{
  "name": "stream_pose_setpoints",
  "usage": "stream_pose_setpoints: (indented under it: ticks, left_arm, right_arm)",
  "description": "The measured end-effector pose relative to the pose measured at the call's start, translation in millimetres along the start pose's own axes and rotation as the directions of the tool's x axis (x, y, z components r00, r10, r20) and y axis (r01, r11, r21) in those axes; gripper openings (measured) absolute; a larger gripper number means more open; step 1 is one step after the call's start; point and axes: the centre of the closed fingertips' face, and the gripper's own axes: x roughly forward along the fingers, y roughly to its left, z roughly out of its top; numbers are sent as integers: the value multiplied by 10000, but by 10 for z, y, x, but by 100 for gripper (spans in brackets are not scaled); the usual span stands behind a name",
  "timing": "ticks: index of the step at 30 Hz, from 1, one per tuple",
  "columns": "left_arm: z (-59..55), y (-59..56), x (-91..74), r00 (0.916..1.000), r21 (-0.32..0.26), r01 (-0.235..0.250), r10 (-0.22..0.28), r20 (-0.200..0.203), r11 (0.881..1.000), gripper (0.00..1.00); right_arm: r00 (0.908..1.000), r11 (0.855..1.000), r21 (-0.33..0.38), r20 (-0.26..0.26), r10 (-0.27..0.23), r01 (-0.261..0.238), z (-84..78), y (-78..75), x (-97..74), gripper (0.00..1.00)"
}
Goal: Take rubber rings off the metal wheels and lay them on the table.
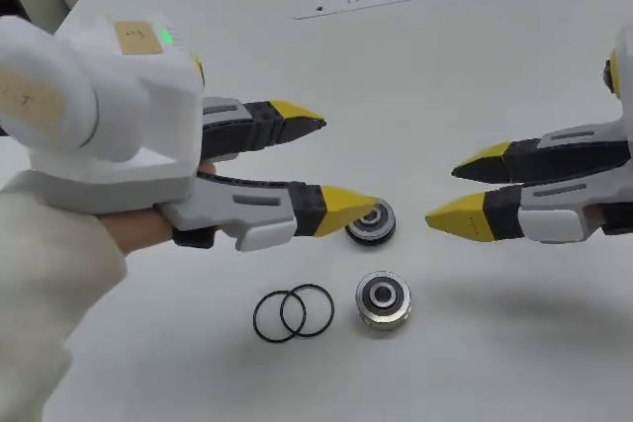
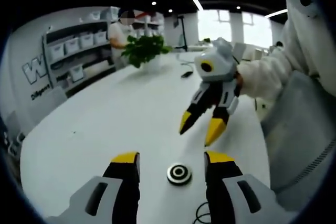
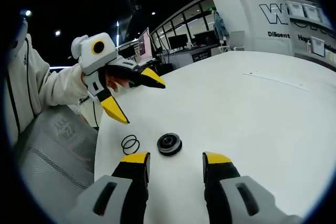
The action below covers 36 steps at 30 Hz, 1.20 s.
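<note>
On the white table (image 1: 495, 66), two rubber rings (image 1: 294, 312) lie loose beside a metal wheel (image 1: 383, 300).
Left gripper (image 1: 346, 165) and right gripper (image 1: 442, 195) flank the far wheel (image 1: 375, 224), both spread wide and empty. It seems to wear a dark ring. Unpinned, it could skid away under a jaw tip, and a stray jaw might sweep the freed rings aside.

left tool (image 1: 348, 165) | white housing, grey-black jaws, yellow tips, green light (image 1: 166, 40) | sleeve (image 1: 40, 284) cream

Office-like lab, shelves (image 2: 79, 51) of bins, desk monitors (image 3: 177, 40), long white table (image 2: 131, 114)
</note>
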Motion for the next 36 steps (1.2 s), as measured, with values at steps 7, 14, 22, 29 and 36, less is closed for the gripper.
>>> stream_pose_setpoints:
  ticks: [7, 14, 22, 29, 36]
  left_arm:
    - [-205, -33, 161, 9988, -244, 367, -375, -318, 9990, 41]
    - [-386, -30, 246, 9977, -600, 386, -418, -526, 9974, 32]
    - [-466, -69, 333, 9974, -842, 490, -532, -483, 9952, 23]
    - [-541, -71, 395, 9973, -1084, 436, -497, -542, 9932, 18]
    - [-524, -69, 382, 9985, -978, 433, -464, -288, 9943, 16]
  right_arm:
    - [9998, 9997, -160, 87, 170, -168, -20, 50, 151, 34]
    - [9985, 9939, -965, 96, 547, -535, -62, 122, 299, 27]
    - [9980, 9905, -1223, 32, 636, -627, -108, 122, 395, 26]
    - [9980, 9835, -1707, -278, 564, -604, -166, 148, 467, 26]
    - [9991, 9739, -2239, -252, 331, -379, -163, 130, 504, 21]
